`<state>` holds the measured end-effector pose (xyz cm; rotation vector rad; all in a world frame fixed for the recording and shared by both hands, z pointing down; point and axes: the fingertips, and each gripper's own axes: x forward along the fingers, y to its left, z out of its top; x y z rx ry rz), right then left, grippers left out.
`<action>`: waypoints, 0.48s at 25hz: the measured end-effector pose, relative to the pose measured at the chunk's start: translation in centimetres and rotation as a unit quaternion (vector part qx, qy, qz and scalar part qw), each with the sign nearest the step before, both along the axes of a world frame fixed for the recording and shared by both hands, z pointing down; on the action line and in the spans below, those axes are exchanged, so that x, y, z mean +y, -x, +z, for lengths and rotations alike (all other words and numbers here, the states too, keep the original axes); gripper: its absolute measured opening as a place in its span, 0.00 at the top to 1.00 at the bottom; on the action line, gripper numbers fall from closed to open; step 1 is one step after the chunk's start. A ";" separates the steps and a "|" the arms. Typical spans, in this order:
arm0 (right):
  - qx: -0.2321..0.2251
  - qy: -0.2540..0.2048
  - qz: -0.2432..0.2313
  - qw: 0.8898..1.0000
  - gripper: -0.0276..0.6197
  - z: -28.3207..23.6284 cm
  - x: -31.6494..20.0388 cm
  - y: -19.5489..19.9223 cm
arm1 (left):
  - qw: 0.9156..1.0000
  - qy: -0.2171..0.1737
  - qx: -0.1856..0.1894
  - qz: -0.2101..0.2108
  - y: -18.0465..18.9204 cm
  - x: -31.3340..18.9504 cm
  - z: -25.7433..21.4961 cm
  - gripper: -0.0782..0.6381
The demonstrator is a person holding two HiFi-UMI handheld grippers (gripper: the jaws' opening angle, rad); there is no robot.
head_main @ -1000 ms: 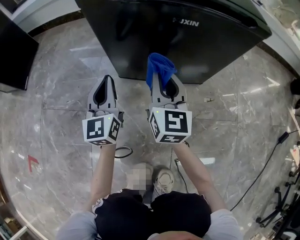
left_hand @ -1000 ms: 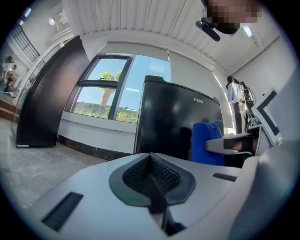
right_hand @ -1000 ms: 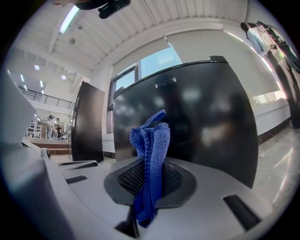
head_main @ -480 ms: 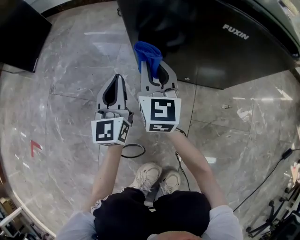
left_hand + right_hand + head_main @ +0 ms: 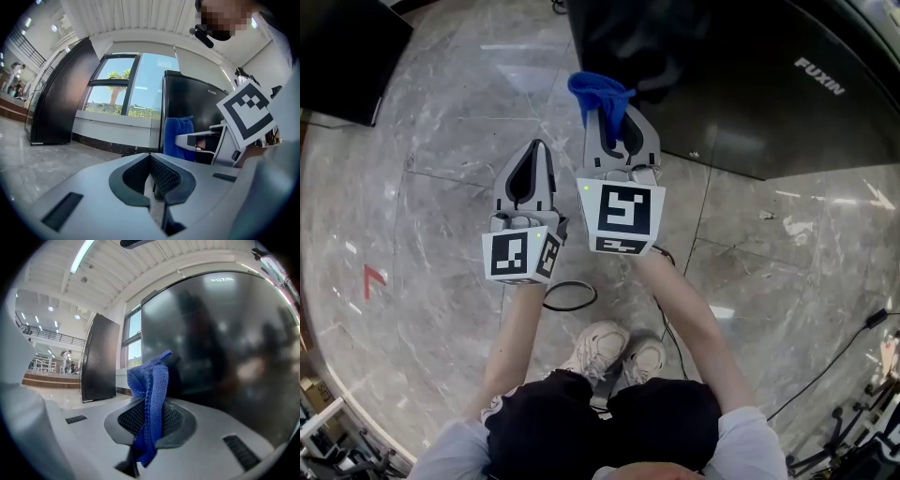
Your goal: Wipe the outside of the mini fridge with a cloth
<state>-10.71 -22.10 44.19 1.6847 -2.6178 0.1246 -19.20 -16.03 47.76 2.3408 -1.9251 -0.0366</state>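
Observation:
The black mini fridge stands on the floor at the upper right of the head view; its glossy face fills the right gripper view. My right gripper is shut on a blue cloth, whose folds stick up between the jaws, just short of the fridge's left corner. My left gripper hangs beside it to the left, jaws shut on nothing. From the left gripper view the cloth and fridge show to the right.
Grey marble floor lies all around. A second black cabinet stands at the upper left, tall and dark in the right gripper view. A cable loop lies near the person's shoes. More cables trail at the lower right.
The head view has swung so the fridge now sits further right. Both grippers have shifted slightly, the right one still holding the cloth near the fridge's left corner.

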 end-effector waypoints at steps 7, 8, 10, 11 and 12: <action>0.004 -0.008 0.033 0.999 0.85 -0.9 1.0 -3.9 | 1.000 -0.002 0.003 0.026 -2.3 -0.3 -0.1 0.88; 0.004 -0.008 0.040 0.999 0.86 -1.0 1.2 -4.7 | 1.000 -0.003 0.005 0.030 -2.7 -0.3 -0.1 0.88; 0.011 -0.012 0.054 0.998 0.85 -1.1 1.5 -6.3 | 0.999 -0.006 0.009 0.037 -3.4 -0.4 -0.1 0.88; 0.016 -0.015 0.062 0.998 0.85 -1.2 1.7 -7.1 | 0.999 -0.005 0.009 0.040 -3.7 -0.5 -0.1 0.88; 0.020 -0.017 0.069 0.997 0.85 -1.3 1.9 -7.9 | 0.999 -0.005 0.009 0.043 -4.0 -0.5 -0.2 0.88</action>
